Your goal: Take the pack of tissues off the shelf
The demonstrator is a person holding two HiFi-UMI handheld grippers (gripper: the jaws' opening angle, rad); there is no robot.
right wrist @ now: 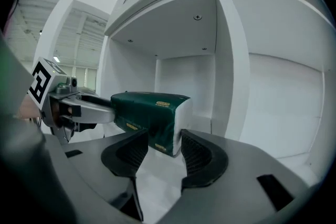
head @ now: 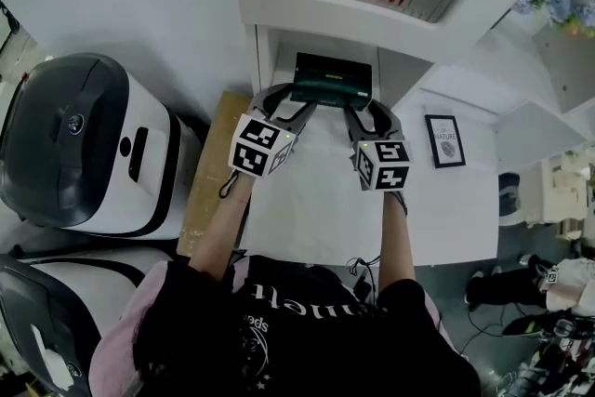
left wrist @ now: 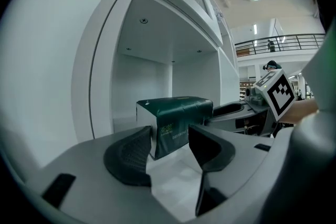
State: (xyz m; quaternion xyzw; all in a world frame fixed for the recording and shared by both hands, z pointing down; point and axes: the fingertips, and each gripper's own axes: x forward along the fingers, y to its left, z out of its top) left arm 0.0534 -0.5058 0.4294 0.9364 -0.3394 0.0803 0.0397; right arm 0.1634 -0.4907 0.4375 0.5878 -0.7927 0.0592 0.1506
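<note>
White shelf (head: 263, 56): one item.
Dark green tissue pack (head: 332, 81) lies in the niche, seemingly near its front edge.

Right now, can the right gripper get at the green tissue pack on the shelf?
Likely yes: the right gripper is open, the tissue pack sits with its white end just ahead of the jaws, and nothing blocks it.

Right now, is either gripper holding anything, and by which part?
Nothing held: left gripper and right gripper stand open, one at each end of the green tissue pack.

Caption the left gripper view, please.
Open left gripper jaws flank the end of a dark green plastic-wrapped tissue pack at a white shelf.
</note>
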